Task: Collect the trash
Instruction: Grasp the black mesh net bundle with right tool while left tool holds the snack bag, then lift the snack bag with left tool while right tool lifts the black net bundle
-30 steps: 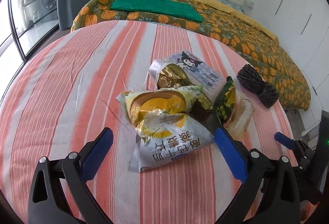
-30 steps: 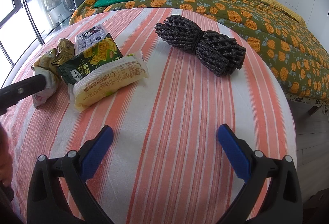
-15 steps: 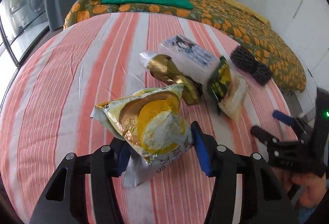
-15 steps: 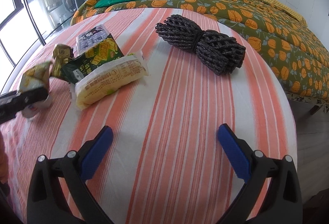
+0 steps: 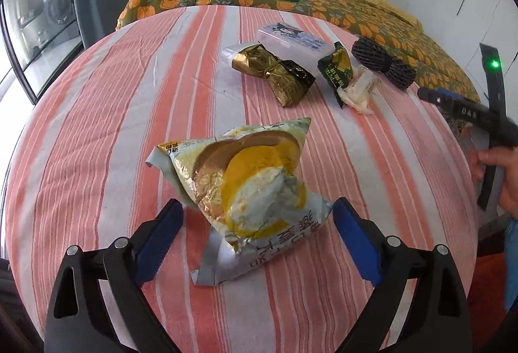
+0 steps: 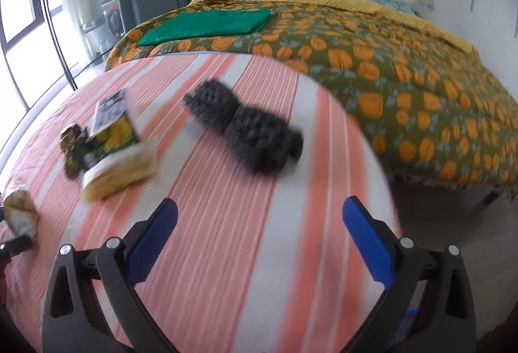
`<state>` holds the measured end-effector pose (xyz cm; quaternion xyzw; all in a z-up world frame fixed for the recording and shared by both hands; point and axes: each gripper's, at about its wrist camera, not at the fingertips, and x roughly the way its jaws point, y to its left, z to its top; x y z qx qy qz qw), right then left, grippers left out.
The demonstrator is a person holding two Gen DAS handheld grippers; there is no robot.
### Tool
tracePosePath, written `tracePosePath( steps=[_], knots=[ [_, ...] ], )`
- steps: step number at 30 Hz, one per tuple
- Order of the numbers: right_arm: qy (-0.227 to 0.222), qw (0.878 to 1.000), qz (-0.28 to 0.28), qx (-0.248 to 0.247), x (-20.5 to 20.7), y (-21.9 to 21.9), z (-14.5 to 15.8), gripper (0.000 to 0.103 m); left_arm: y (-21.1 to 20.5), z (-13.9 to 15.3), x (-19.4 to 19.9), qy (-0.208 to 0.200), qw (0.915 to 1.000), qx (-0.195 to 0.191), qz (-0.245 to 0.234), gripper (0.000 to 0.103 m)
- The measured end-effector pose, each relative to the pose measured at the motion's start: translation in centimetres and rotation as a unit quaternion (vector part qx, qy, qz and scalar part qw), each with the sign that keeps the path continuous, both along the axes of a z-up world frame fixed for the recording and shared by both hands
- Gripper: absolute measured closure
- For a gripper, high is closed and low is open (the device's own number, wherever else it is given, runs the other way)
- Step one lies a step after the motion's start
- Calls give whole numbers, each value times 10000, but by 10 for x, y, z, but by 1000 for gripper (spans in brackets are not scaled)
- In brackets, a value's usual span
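A crumpled silver and yellow snack bag (image 5: pixel 255 191) stands between the blue pads of my left gripper (image 5: pixel 257 233), which are partly apart and close to the bag's sides. Farther off lie a gold wrapper (image 5: pixel 275 74), a white Kuromi packet (image 5: pixel 291 35), a green wrapper (image 5: pixel 335 66) and a pale yellow packet (image 5: pixel 359 90). My right gripper (image 6: pixel 259 236) is open and empty above the striped cloth. It sees the green wrapper (image 6: pixel 113 136), the yellow packet (image 6: pixel 119 171) and the snack bag (image 6: pixel 19 213) at far left.
A black mesh bundle (image 5: pixel 383 63) lies at the table's right edge, also in the right wrist view (image 6: pixel 249 136). The round table (image 5: pixel 97 126) has a striped cloth. A bed (image 6: pixel 388 61) with an orange-flowered cover and a green bag (image 6: pixel 207 26) stands behind.
My left gripper closed around the snack bag and drew it away from the other wrappers, then its jaws widened. My right gripper has pulled back and swung right; its view is blurred.
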<state>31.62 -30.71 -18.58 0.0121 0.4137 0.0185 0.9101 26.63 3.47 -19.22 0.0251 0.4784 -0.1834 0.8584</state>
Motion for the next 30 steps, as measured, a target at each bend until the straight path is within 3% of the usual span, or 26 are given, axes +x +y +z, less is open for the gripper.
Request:
tracePosePath(
  steps=[5,7,9,10,11,12,17,21,25,30],
  knots=[
    [394,9917,932,-793,63,8,-1,5,16,3,-7,-20,10000,1,77,10],
    [542,9890,1085,-842,81,11,-5,7,25,5,-10,-12,9999,36,125,10],
    [693,9884,1104,-782,92,11,-10,17,34,6,-11,0,9998,124,182,10],
    [804,9884,1118,-643,97,11,-13,36,39,7,-12,13,9997,148,202,10],
    [901,9885,1116,-481,99,9,-16,47,43,7,-13,21,9995,204,249,10],
    [948,9889,1094,-339,99,8,-16,50,47,7,-14,24,9993,244,281,10],
    [860,9949,359,373,63,-16,-5,54,61,11,-26,-23,9997,3,240,9],
    [897,9940,-118,612,14,-29,6,54,49,21,-29,-266,9990,-275,223,6],
    [829,9928,-130,852,-46,-6,15,54,29,19,-13,-346,9978,-196,531,6],
    [791,9904,-151,1127,-87,33,10,54,19,8,1,-323,9951,230,904,6]
  ],
)
